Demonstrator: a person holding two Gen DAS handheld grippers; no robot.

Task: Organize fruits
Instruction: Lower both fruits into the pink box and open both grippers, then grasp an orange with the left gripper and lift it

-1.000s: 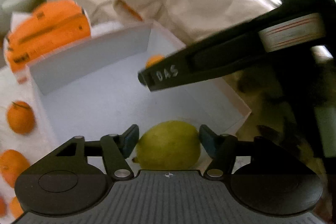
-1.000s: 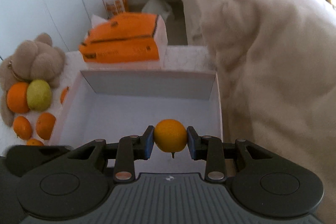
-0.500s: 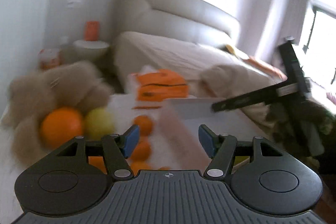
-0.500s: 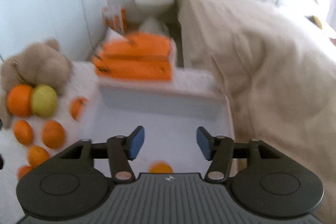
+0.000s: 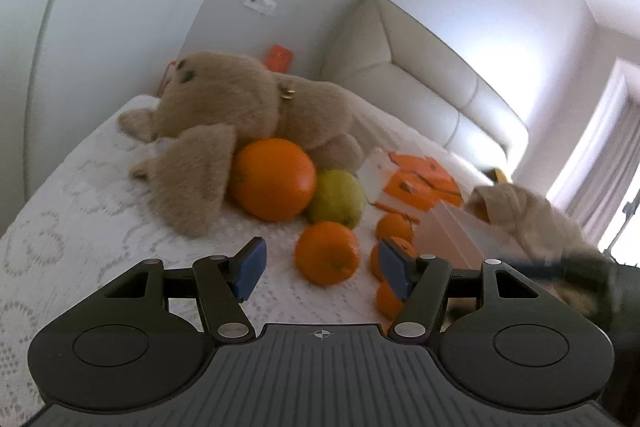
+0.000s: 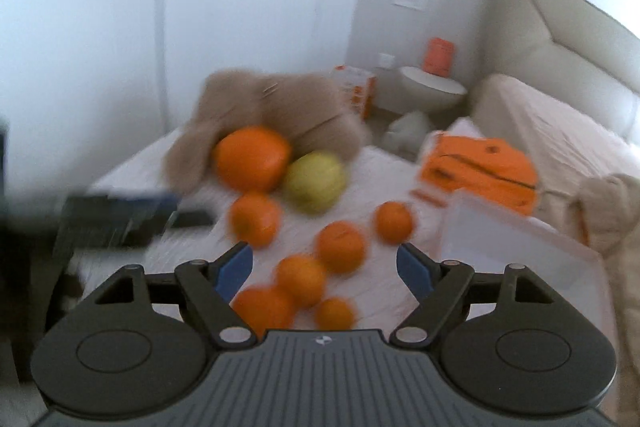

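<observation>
Left wrist view: my left gripper [image 5: 321,264] has its jaws open, nothing between the pads. Just past them lies a small orange [image 5: 327,253] on the white lace cloth [image 5: 80,203] of the table. Behind it a big orange [image 5: 273,184] touches a yellow-green fruit [image 5: 338,197], and both lean against a brown plush toy [image 5: 244,115]. More small oranges [image 5: 394,227] are at the right, partly hidden by my right finger. Further right is the white box [image 5: 460,231], blurred, w/ orange packs [image 5: 420,183] behind it. I cannot see inside the box here.

Right wrist view: the picture is blurred. My right gripper [image 6: 324,265] is open and empty; its jaws have just been opening, and no fruit is between them. Ahead of them approx. six small oranges [image 6: 341,246] lie loose on the cloth. The big orange [image 6: 252,158] and the yellow-green fruit [image 6: 316,182] sit by the plush toy [image 6: 276,107]. The white box [image 6: 516,247] is at the right, well apart from this group; only its wall shows. At the left edge a dark smeared shape w/ a blue part is prob. my left gripper [image 6: 116,219].
</observation>
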